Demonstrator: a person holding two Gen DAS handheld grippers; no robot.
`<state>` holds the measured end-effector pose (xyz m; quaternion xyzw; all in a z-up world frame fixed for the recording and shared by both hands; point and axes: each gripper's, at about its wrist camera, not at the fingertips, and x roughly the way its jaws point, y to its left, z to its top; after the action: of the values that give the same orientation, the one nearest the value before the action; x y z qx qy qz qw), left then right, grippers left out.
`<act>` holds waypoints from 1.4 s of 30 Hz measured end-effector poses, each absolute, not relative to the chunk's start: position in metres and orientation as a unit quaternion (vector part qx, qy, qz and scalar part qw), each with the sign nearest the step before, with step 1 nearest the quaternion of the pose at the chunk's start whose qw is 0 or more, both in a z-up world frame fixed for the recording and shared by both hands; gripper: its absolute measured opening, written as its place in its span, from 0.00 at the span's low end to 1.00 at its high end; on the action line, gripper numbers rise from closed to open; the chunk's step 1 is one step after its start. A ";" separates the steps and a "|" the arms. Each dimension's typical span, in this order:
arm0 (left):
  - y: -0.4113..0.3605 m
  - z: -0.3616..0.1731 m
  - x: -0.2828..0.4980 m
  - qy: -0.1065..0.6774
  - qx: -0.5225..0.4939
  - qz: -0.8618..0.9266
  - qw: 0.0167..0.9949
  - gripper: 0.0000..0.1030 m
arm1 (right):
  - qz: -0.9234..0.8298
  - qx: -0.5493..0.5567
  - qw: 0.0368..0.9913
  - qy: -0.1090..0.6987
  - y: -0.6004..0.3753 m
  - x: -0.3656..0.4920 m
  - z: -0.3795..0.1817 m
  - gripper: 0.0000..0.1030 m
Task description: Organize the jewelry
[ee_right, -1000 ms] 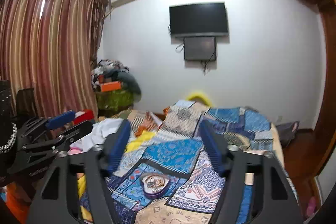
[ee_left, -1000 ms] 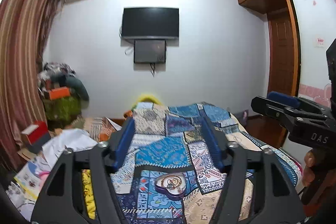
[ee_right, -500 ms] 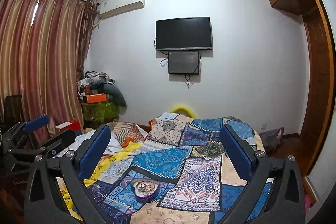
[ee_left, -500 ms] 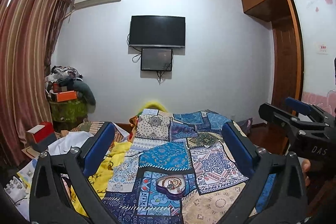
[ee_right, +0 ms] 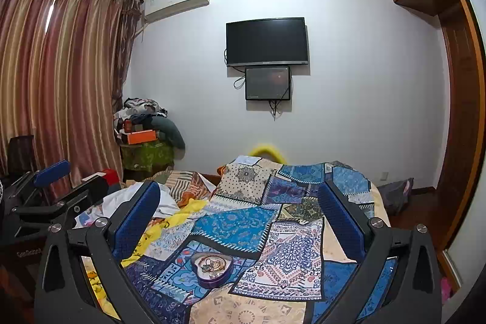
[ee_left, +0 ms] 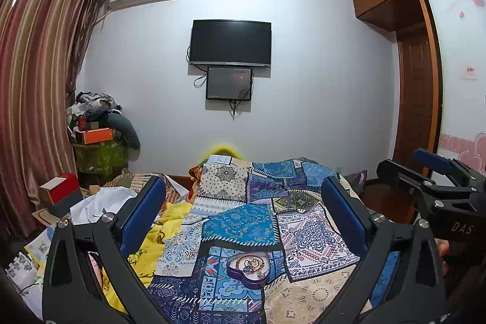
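A purple heart-shaped tin (ee_left: 249, 268) holding a tangle of jewelry lies on the patchwork bedspread (ee_left: 243, 223); it also shows in the right wrist view (ee_right: 212, 264). My left gripper (ee_left: 241, 202) is open and empty, held above and short of the tin. My right gripper (ee_right: 238, 204) is open and empty, also above the tin. Each gripper shows at the edge of the other's view: the right one (ee_left: 437, 181) and the left one (ee_right: 51, 190).
A yellow cloth (ee_left: 158, 236) and white fabric (ee_left: 100, 204) lie on the bed's left side. A red box (ee_left: 60, 187) and a clothes pile (ee_left: 97, 123) stand by the striped curtain (ee_left: 33, 81). A TV (ee_left: 230, 42) hangs on the far wall. A wooden wardrobe (ee_left: 416, 81) stands at right.
Both grippers have opened wide from a narrower gap. Both views have tilted up and pulled back a little, so the tin sits lower between the fingers.
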<state>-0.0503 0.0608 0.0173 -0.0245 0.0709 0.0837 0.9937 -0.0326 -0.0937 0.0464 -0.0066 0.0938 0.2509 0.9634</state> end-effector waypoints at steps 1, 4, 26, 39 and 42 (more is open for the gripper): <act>0.060 0.018 -0.051 0.070 -0.024 0.084 0.994 1.00 | 0.251 -0.008 0.963 0.096 -0.093 -0.032 0.046 1.00; 0.060 0.016 -0.049 0.072 -0.025 0.086 0.993 1.00 | 0.252 -0.010 0.963 0.098 -0.093 -0.033 0.045 1.00; 0.061 0.012 -0.044 0.076 -0.032 0.094 0.992 1.00 | 0.256 -0.006 0.961 0.109 -0.096 -0.031 0.044 1.00; 0.062 0.013 -0.045 0.080 -0.031 0.085 0.993 1.00 | 0.255 -0.003 0.960 0.114 -0.096 -0.028 0.045 1.00; 0.062 0.013 -0.045 0.083 -0.030 0.082 0.993 1.00 | 0.255 -0.004 0.960 0.114 -0.096 -0.028 0.045 1.00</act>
<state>-0.0446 0.0620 0.0131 -0.0302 0.0831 0.0817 0.9927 -0.0283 -0.0961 0.0452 -0.0042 0.1141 0.2549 0.9602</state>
